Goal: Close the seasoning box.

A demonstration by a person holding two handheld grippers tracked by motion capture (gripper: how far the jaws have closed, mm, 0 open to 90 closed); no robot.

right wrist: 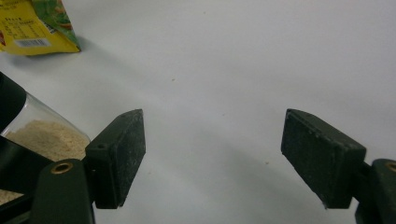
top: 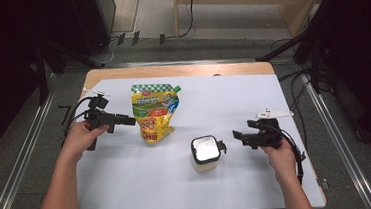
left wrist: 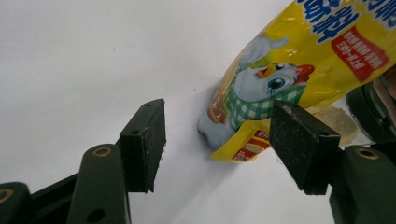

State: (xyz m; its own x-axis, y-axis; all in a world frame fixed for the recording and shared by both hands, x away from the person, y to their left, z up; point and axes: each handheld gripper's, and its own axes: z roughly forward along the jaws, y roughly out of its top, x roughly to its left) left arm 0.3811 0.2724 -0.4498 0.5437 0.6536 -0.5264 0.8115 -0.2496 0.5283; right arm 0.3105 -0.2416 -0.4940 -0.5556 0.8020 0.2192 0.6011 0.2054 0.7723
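Observation:
A yellow pouch (top: pixel 154 112) with a green checked top and a cartoon chicken lies flat on the white mat (top: pixel 130 189), left of centre. A clear jar (top: pixel 205 153) of beige powder with a black-rimmed top stands near the middle. My left gripper (top: pixel 130 121) points right at the pouch's left edge, a little short of it. In the left gripper view the left gripper (left wrist: pixel 219 140) is open, with the pouch (left wrist: pixel 299 70) beyond its pads. My right gripper (top: pixel 236 134) points left at the jar. The right gripper (right wrist: pixel 212 154) is open over bare mat, the jar (right wrist: pixel 42 135) just left of it.
The mat covers a wooden table (top: pixel 171 71) with metal rails (top: pixel 22 157) along both sides. Cables trail from both grippers. Bare mat lies to the right of the jar and along the front edge. The pouch's corner (right wrist: pixel 37 28) appears at the right gripper view's top left.

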